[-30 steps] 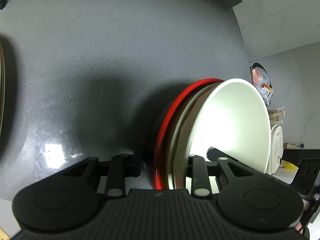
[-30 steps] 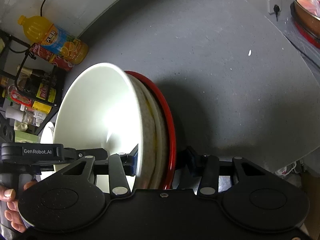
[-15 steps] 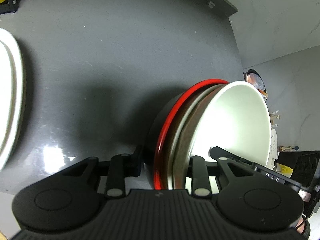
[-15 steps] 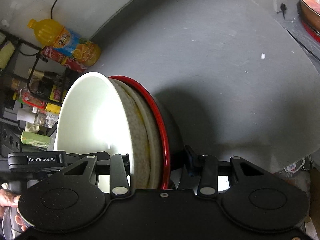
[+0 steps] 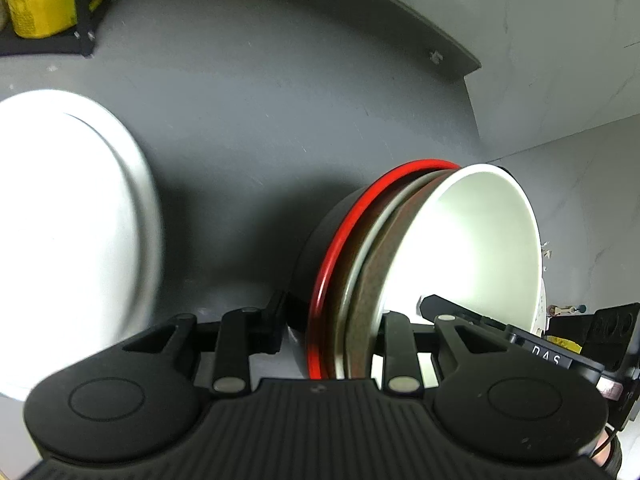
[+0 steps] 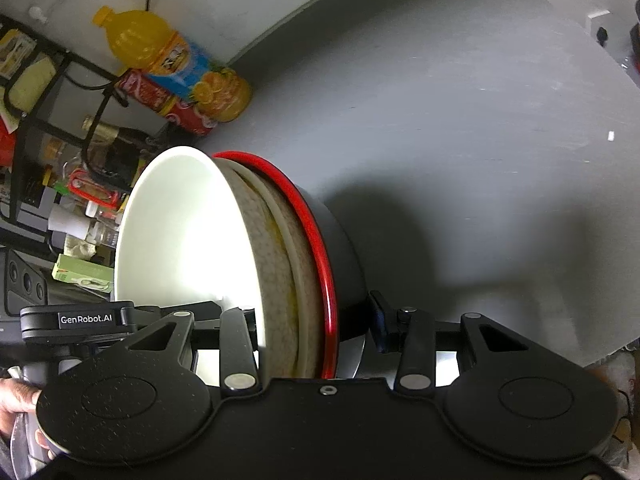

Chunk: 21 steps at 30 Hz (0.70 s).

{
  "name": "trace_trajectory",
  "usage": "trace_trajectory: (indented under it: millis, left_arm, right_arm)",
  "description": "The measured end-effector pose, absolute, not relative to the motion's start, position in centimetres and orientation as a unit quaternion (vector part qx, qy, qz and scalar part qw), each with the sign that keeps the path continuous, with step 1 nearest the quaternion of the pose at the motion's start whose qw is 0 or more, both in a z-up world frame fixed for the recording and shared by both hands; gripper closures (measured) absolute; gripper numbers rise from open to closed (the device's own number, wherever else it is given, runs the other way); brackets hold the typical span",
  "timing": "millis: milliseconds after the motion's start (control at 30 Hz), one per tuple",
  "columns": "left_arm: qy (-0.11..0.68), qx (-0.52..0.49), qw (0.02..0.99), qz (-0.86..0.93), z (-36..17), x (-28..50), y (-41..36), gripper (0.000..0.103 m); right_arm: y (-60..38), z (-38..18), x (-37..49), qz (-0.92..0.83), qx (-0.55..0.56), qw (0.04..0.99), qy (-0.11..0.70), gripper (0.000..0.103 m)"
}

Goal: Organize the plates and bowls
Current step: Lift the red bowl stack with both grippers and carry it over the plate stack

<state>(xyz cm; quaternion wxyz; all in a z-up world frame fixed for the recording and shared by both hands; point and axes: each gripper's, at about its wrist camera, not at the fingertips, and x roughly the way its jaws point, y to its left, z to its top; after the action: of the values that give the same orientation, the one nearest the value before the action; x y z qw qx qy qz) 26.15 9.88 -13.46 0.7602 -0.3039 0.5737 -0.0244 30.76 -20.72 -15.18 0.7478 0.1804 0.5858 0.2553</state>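
A nested stack of bowls hangs tilted on its side above the grey counter point(image 5: 260, 120). A black bowl with a red rim point(image 5: 352, 220) is outermost, brown speckled bowls point(image 6: 272, 248) sit inside it, and a white bowl point(image 5: 472, 240) is innermost. My left gripper point(image 5: 334, 328) is shut across the stack's rim. From the opposite side my right gripper point(image 6: 312, 332) is shut on the same rim. Each gripper shows in the other's view, the right one point(image 5: 520, 344) and the left one point(image 6: 80, 318). A stack of white plates point(image 5: 72, 220) lies on the counter to the left.
An orange juice bottle point(image 6: 176, 60) and a red cola bottle point(image 6: 160, 100) lie by the wall beside a black wire rack point(image 6: 48, 120) full of bottles. A yellow container point(image 5: 40, 4) stands at the rack's corner. A hand point(image 6: 16, 396) holds the left gripper.
Both grippers have carried the bowl stack leftward toward the rack. The white plates have come into the left wrist view and grown large. Both grips are unchanged.
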Motion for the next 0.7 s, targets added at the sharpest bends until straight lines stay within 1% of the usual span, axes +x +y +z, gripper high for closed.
trace_trajectory:
  millis: [700]
  left_arm:
    - [0.557,-0.310,0.770,-0.012,-11.6,21.9,21.0,0.074]
  right_arm:
    - [-10.9,-13.3,27.7,0.264,0.172,0.752,0.579,0.062]
